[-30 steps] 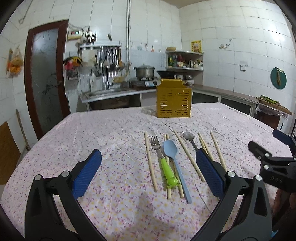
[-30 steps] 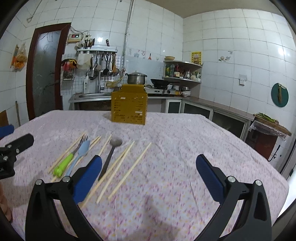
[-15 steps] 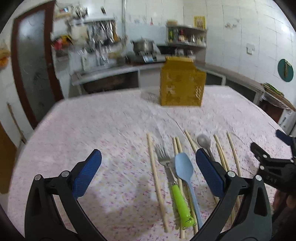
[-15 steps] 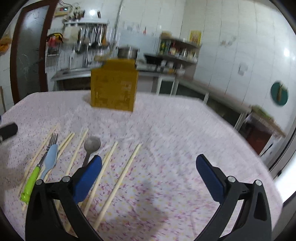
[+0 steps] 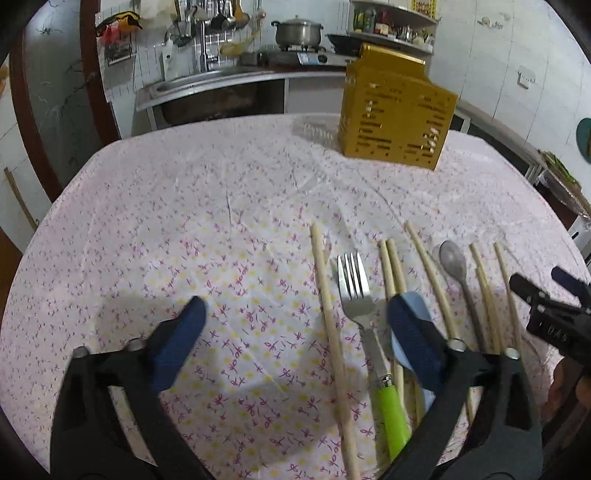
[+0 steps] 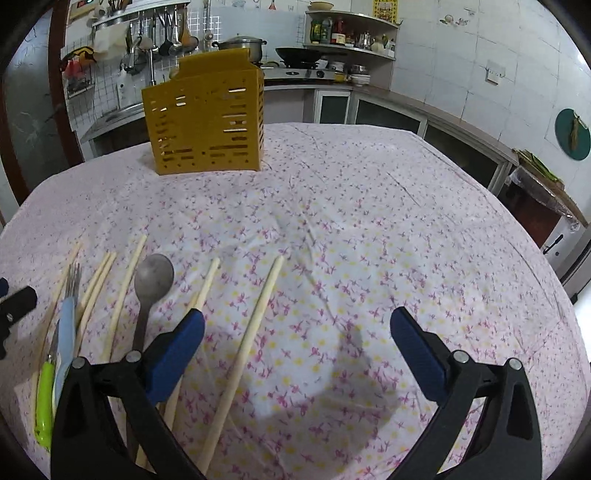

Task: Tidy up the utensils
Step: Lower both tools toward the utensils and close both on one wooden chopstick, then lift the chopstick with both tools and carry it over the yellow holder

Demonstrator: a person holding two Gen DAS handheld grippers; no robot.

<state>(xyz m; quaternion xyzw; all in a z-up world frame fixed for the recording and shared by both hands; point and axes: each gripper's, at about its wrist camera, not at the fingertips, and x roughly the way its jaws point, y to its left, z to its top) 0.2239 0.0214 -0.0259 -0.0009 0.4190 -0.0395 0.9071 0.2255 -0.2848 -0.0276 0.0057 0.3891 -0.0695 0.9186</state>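
A yellow slotted utensil holder (image 5: 395, 120) stands at the far side of the table; it also shows in the right wrist view (image 6: 207, 122). Several wooden chopsticks (image 5: 328, 317) lie side by side with a green-handled fork (image 5: 369, 332), a light blue spoon (image 5: 415, 306) and a metal spoon (image 5: 456, 262). My left gripper (image 5: 295, 332) is open and empty, low over the leftmost chopstick and the fork. My right gripper (image 6: 295, 347) is open and empty, low over the rightmost chopstick (image 6: 247, 354). The metal spoon (image 6: 151, 284) lies to its left.
The table has a flowered pink cloth (image 6: 369, 221). A kitchen counter with sink (image 5: 207, 85), a pot (image 5: 297, 33) and hanging tools stands behind the table. A brown door (image 5: 51, 92) is at the left. The right gripper shows at the left view's right edge (image 5: 546, 314).
Both grippers have tilted down and moved closer to the table and the utensils. Both stay open. The utensils have not moved.
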